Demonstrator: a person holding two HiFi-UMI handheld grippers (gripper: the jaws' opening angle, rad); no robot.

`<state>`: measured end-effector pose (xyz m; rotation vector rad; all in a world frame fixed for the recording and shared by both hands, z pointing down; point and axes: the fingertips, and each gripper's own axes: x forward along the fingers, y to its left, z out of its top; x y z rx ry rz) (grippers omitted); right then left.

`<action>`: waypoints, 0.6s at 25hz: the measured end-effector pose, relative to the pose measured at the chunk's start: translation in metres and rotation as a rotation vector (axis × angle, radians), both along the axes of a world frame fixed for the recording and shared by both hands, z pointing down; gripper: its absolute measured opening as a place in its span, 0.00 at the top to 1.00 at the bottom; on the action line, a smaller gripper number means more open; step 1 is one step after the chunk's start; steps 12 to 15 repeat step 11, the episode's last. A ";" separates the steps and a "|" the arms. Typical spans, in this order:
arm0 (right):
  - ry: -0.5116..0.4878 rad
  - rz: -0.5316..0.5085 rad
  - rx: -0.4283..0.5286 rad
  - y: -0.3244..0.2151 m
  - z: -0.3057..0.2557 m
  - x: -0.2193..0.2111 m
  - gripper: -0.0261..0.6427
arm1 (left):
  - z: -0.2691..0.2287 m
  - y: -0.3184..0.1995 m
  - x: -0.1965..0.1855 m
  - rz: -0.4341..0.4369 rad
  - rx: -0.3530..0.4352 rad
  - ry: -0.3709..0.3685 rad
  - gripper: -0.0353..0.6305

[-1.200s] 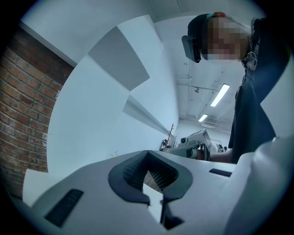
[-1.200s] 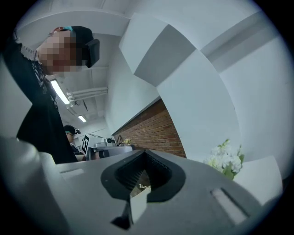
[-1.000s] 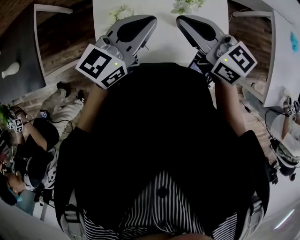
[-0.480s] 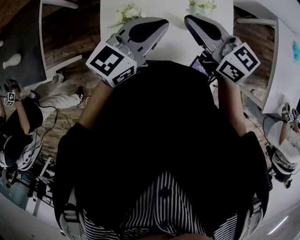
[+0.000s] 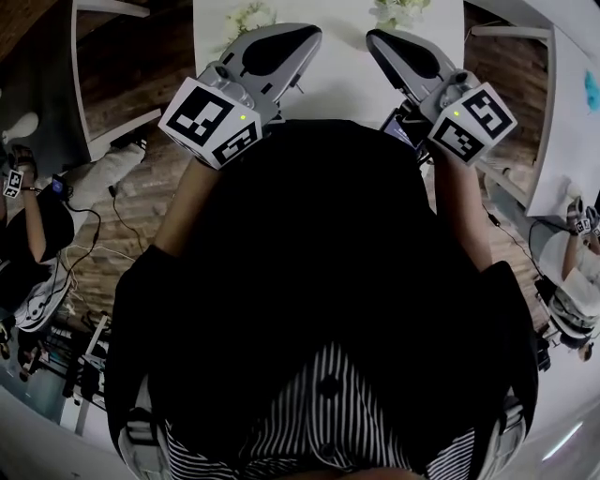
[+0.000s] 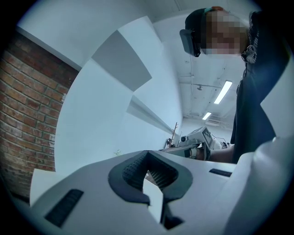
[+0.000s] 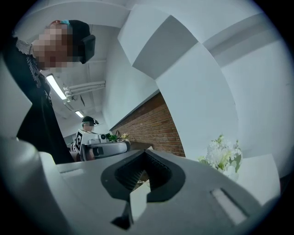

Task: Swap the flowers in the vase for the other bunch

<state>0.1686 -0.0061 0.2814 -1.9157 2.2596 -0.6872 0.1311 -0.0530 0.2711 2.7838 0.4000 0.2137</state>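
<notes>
While left gripper (image 5: 302, 39) and right gripper (image 5: 377, 41) hover clenched, empty
Near edge of white table (image 5: 337, 89) beneath them; flowers (image 5: 246, 17) at twelve o'clock.

The white table (image 5: 342, 80) carries 2 flower bunches: left bunch (image 5: 246, 17), right bunch (image 5: 398, 11), well apart.

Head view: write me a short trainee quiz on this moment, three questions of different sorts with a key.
1. True or false: the right gripper is wide open.
2. What shows on the white table beyond both grippers?
3. The left gripper is: A) shut and empty, B) shut on a stem, C) wide open.
Key: 1 false, it is shut; 2 two white flower bunches; 3 A.
</notes>
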 end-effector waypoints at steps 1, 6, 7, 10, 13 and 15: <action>-0.004 0.005 -0.001 0.000 0.001 0.001 0.96 | 0.001 -0.001 -0.001 0.000 -0.001 -0.004 0.94; -0.008 0.019 0.005 0.006 0.002 0.009 0.96 | 0.002 0.006 0.007 0.011 0.000 -0.004 0.94; -0.006 0.019 0.006 0.006 0.001 0.009 0.96 | 0.002 0.006 0.008 0.014 0.001 -0.004 0.94; -0.001 0.015 0.006 0.000 0.001 0.006 0.96 | 0.001 0.004 0.006 0.021 0.002 -0.003 0.94; 0.000 0.013 0.006 -0.002 0.001 0.005 0.96 | 0.001 0.003 0.005 0.023 0.002 -0.004 0.94; 0.000 0.013 0.006 -0.002 0.001 0.005 0.96 | 0.001 0.003 0.005 0.023 0.002 -0.004 0.94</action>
